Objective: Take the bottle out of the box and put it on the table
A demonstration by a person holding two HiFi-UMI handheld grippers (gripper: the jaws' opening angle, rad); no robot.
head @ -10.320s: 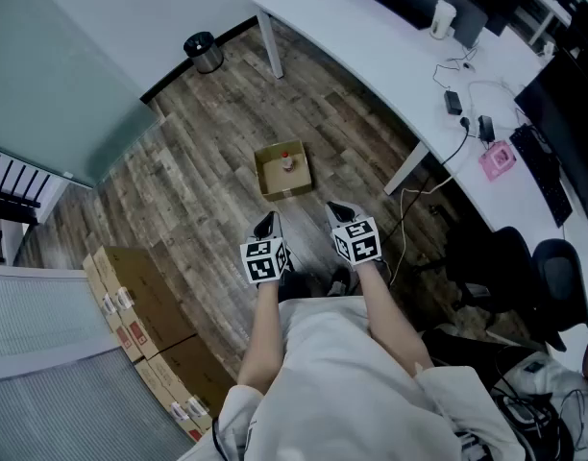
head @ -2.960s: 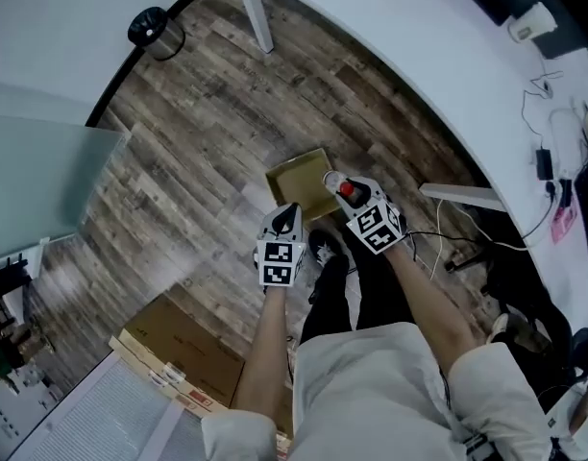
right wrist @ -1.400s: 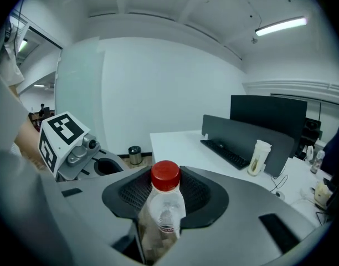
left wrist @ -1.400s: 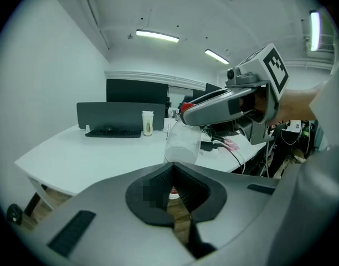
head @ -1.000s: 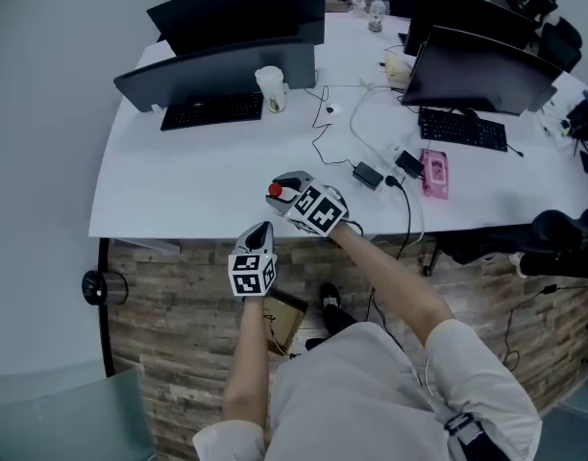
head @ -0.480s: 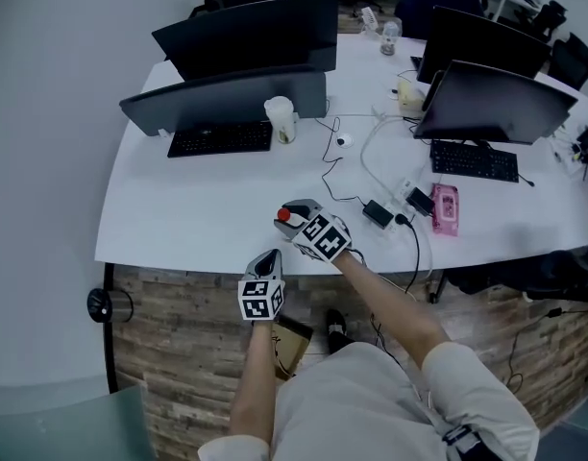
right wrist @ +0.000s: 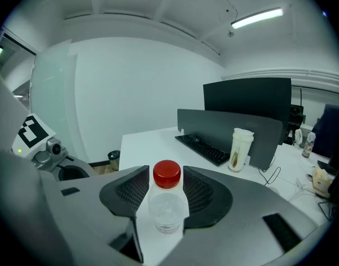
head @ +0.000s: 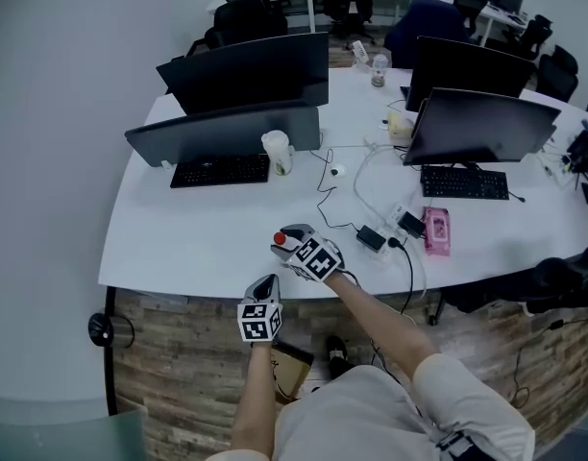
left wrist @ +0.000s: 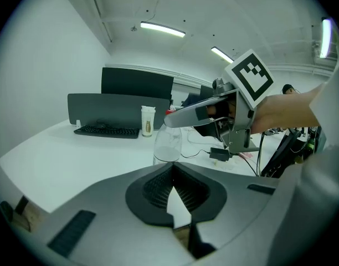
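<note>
A clear bottle with a red cap (right wrist: 168,204) stands upright on the white table (head: 198,229) near its front edge. My right gripper (head: 286,242) reaches over that edge. Its jaws are opening on either side of the bottle (head: 279,238), and the pads no longer seem to press on it. The left gripper (head: 265,281) hangs just in front of the table edge, shut and empty. In the left gripper view the bottle (left wrist: 168,143) shows beyond my left gripper (left wrist: 172,169), under the right gripper's finger. The cardboard box (head: 286,365) sits on the floor below.
Two monitors (head: 227,133) (head: 477,123) with keyboards (head: 220,170), a paper cup (head: 278,152), cables and a power adapter (head: 373,237), and a pink object (head: 435,229) lie further back on the table. A bin (head: 107,328) stands on the floor at left.
The bottle, first in the box on the floor, was lifted out in the right gripper and brought to the table. Over the last second both grippers shifted slightly and the bottle came down.
</note>
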